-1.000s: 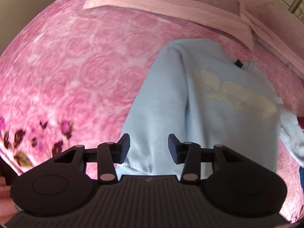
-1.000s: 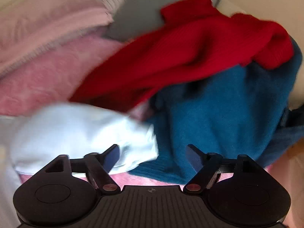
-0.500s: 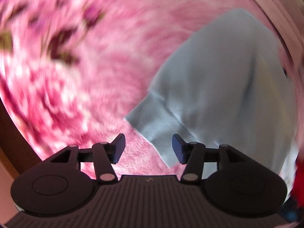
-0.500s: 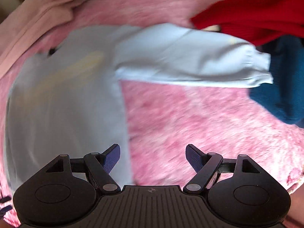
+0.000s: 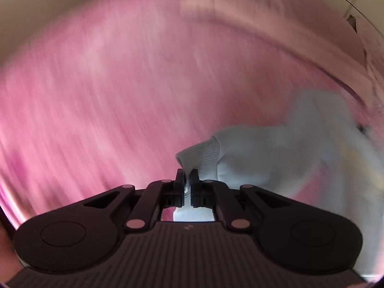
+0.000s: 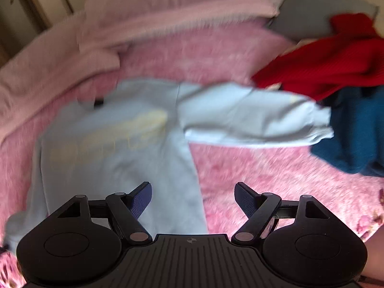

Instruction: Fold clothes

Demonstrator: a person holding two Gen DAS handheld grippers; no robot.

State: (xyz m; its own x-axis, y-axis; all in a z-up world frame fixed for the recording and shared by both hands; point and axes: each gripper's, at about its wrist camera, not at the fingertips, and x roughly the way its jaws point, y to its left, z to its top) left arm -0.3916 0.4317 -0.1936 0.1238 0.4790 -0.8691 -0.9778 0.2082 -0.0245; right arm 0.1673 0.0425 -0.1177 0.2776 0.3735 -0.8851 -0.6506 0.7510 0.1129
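A light blue sweatshirt (image 6: 115, 148) with a pale yellow print lies flat on the pink bedspread (image 6: 264, 180). Its one sleeve (image 6: 252, 117) stretches right toward the pile of clothes. My right gripper (image 6: 193, 196) is open and empty above the sweatshirt's lower right edge. In the left wrist view my left gripper (image 5: 188, 180) is shut on the ribbed cuff (image 5: 204, 158) of the other sleeve and holds it lifted above the bedspread (image 5: 108, 96); the sleeve (image 5: 288, 148) trails to the right. This view is blurred by motion.
A red sweater (image 6: 324, 64) and a teal sweater (image 6: 355, 139) are heaped at the right. Pale pink pillows (image 6: 72, 55) and a grey cushion (image 6: 319, 19) lie along the head of the bed.
My left gripper has shut on the sleeve cuff and lifted it. My right gripper swung from the clothes pile to above the sweatshirt's lower edge and stays open.
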